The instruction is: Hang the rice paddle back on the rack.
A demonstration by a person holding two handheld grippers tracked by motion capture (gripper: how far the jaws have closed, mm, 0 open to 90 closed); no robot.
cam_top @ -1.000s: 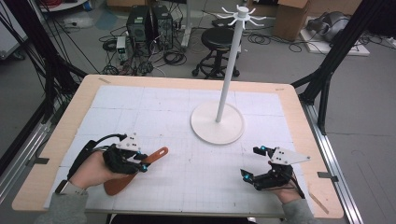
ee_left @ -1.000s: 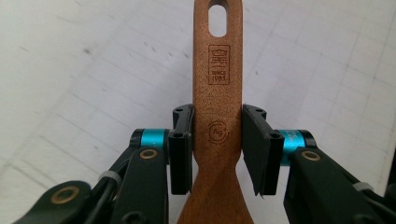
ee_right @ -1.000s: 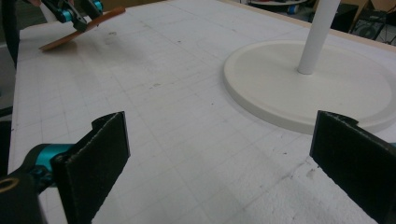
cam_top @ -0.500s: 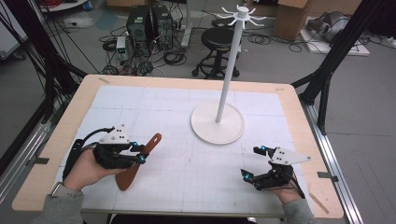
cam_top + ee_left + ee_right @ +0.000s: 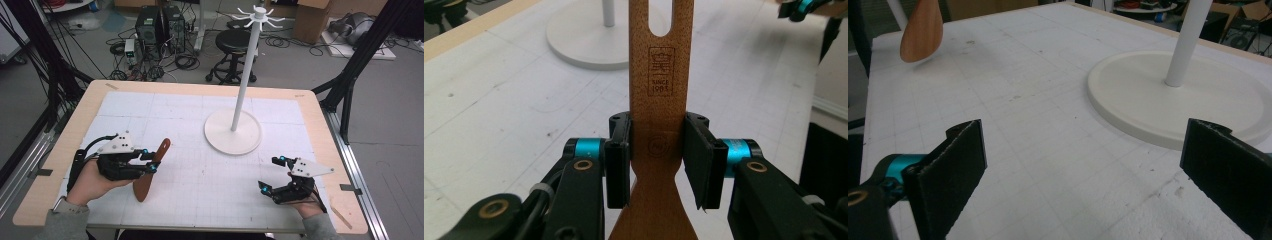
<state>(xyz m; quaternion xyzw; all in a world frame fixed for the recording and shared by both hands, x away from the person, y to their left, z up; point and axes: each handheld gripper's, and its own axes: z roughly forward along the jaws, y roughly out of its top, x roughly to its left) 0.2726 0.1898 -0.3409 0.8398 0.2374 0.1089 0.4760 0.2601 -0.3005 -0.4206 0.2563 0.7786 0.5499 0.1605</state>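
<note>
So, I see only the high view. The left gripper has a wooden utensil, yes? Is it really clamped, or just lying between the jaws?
Observer: Clamped. In the left gripper view the left gripper has both pads pressed on the flat handle of the wooden spatula, just above where it narrows.
Operator: Does the handle have something to hang it by?
Observer: Yes, a long slot is cut near its end, above a burned-in stamp.
Operator: And the right gripper, is it holding anything?
Observer: No. The right gripper has its jaws wide apart with only the table between them, facing the base of the white stand.
</note>
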